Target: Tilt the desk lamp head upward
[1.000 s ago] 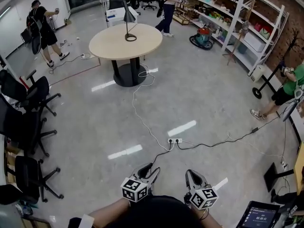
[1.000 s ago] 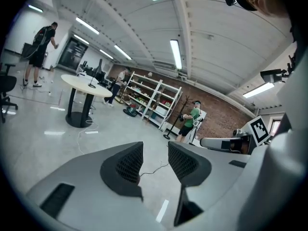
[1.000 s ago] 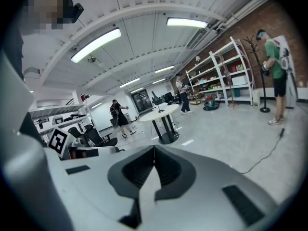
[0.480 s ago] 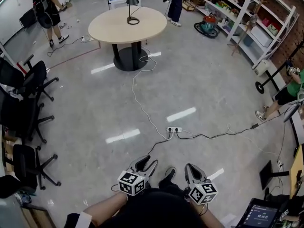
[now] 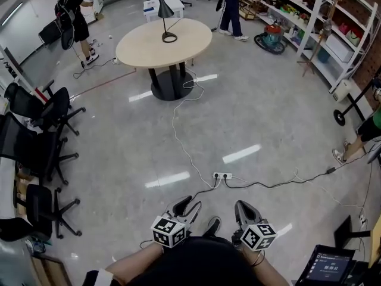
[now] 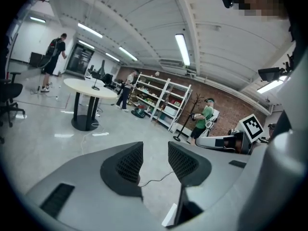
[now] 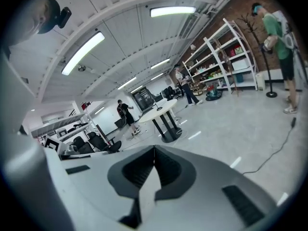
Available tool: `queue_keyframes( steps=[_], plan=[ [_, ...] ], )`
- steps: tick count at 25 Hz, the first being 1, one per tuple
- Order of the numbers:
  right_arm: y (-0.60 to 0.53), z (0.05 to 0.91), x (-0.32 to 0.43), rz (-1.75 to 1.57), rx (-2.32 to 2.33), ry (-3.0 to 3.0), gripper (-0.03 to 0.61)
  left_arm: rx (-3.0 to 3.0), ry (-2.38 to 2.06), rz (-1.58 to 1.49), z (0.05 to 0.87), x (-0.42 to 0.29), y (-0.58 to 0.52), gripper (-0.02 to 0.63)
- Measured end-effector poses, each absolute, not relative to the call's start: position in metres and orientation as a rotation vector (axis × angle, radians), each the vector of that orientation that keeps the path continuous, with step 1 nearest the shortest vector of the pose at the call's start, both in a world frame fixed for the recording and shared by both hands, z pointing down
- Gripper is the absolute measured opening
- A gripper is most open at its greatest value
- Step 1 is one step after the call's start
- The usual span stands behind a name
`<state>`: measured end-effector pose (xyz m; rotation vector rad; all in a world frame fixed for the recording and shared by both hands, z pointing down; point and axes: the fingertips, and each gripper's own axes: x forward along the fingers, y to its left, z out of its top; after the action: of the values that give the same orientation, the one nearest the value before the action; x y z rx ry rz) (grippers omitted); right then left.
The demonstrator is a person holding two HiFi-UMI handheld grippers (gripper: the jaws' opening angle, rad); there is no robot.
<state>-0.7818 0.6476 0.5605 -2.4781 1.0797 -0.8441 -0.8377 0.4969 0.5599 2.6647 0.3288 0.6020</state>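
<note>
Far across the grey floor at eleven to twelve o'clock, well apart from both grippers: black cone-headed desk lamp point(image 5: 164, 15), stem upright, on round beige table point(image 5: 143, 45); left gripper point(image 5: 191, 204), jaws apart, empty, marginally nearer; right gripper point(image 5: 239, 205), jaws together, empty.

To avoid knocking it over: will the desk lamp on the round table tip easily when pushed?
Probably top-heavy: the desk lamp has a thin stem and a small ring base. Likely light, so it may slide.
</note>
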Motion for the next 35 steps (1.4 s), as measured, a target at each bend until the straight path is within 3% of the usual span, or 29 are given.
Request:
queue_keyframes(
  steps=[6,20,35],
  plan=[
    [0.673,0.561,-0.739,-0.853,-2.430,1.092,0.003,2.696,0.296,0.601,0.551,-0.804,0.522,0.172],
    [0.606,0.573,-0.669,-0.895,-2.384,1.191,0.003,2.628,0.111,0.600,0.567,-0.757,0.450,0.172],
    [0.410,0.566,-0.569,-0.912,-2.488,1.249,0.003,2.548,0.074,0.502,0.579,-0.654,0.247,0.172]
  ],
)
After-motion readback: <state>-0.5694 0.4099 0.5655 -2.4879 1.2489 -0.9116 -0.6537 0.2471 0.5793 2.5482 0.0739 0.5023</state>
